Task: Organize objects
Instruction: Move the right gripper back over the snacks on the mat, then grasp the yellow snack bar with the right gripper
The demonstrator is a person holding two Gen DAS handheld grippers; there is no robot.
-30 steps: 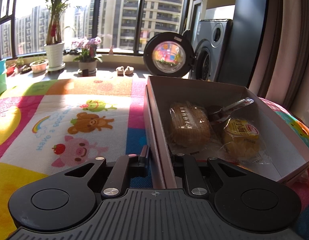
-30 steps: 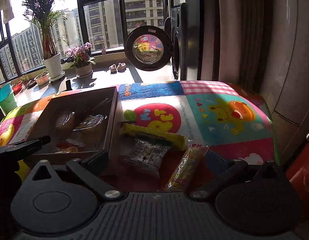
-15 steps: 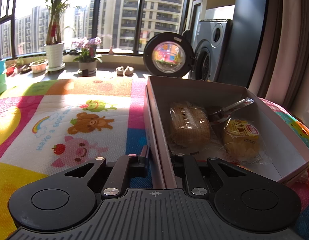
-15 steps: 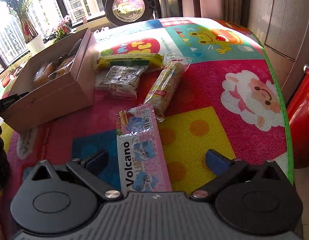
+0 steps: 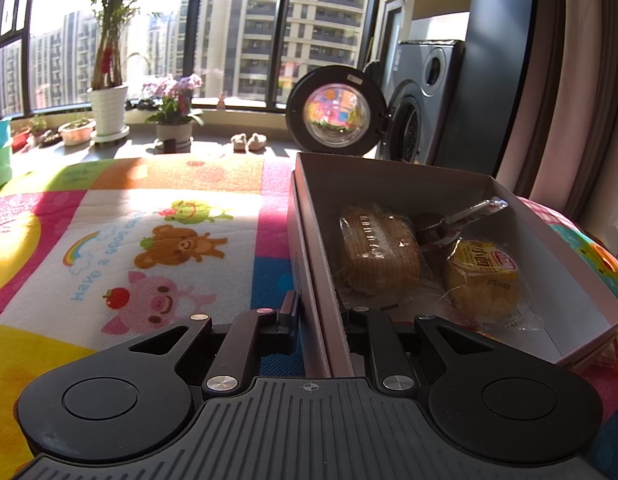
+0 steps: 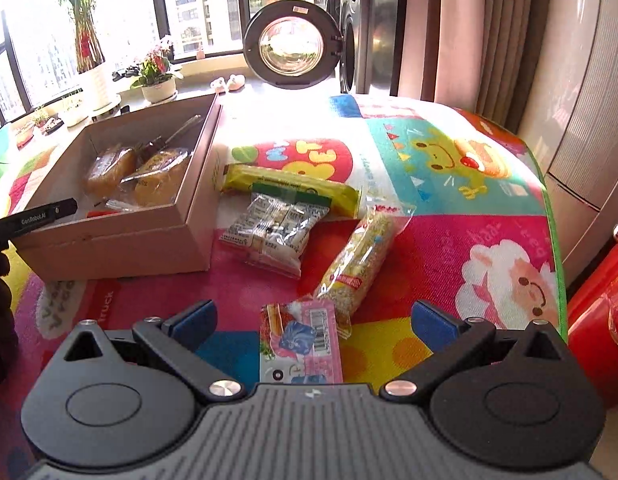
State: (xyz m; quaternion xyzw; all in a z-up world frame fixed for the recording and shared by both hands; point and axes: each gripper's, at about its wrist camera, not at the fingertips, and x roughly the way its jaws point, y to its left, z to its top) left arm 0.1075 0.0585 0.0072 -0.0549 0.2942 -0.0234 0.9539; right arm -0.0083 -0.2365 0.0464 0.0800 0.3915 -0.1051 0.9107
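My right gripper hangs with its blue-padded jaws spread wide over a flat pink snack packet with a barcode, which lies on the bright cartoon play mat directly between the fingers, its long axis running straight away from me, along the fingers. This arm is by far the nearer. My left gripper is clamped on the near wall of the open tan cardboard box, where a wrapped brown cake and a wrapped yellow bun already sit. Beyond the pink packet, a long clear bag of puffed grain, a clear pack of small sweets and a yellow-green bar wait beside the box. Legible: "GenRobot.AI" on the left gripper's finger, "Have a good" on the mat.
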